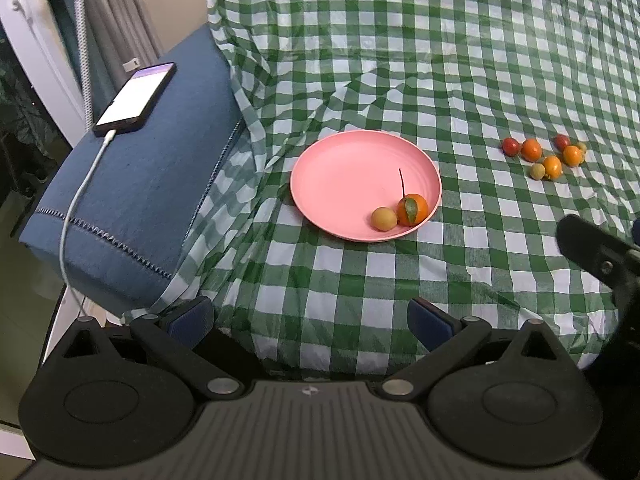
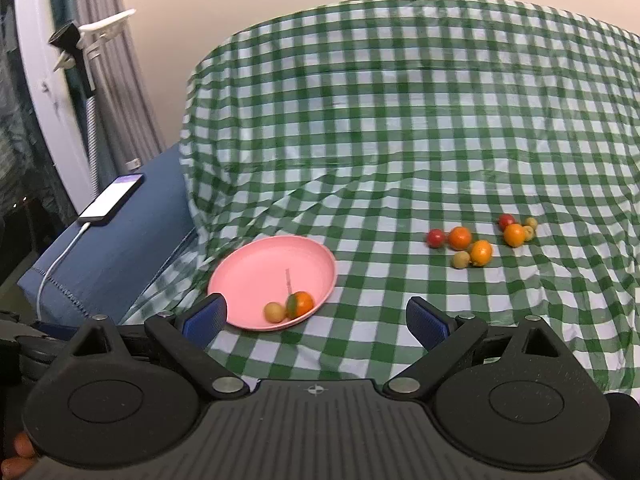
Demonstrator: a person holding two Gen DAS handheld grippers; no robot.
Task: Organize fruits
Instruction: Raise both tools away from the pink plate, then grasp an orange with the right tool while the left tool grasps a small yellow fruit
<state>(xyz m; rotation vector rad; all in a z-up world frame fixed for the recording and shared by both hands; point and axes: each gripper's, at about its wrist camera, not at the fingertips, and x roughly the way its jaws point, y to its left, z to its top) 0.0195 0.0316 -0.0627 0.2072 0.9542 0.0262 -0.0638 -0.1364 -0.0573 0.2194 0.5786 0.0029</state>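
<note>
A pink plate (image 1: 340, 176) (image 2: 256, 276) rests on the green checked cloth. It holds an orange with a leaf and stem (image 1: 413, 210) (image 2: 301, 303) and a small yellow fruit (image 1: 384, 219) (image 2: 274, 312). To its right lies a loose cluster of small fruits (image 1: 544, 154) (image 2: 478, 240): several oranges, two red ones and yellow-green ones. My left gripper (image 1: 310, 320) is open and empty, near the cloth's front edge below the plate. My right gripper (image 2: 316, 320) is open and empty, just in front of the plate; part of it shows as a black shape (image 1: 596, 252) in the left wrist view.
A blue cushioned block (image 1: 136, 200) (image 2: 116, 240) stands left of the cloth, carrying a lit phone (image 1: 136, 96) (image 2: 112, 200) on a white cable. Curtains and a white stand with a clamp (image 2: 80, 40) rise at the far left. The cloth (image 1: 440, 60) is wrinkled behind the plate.
</note>
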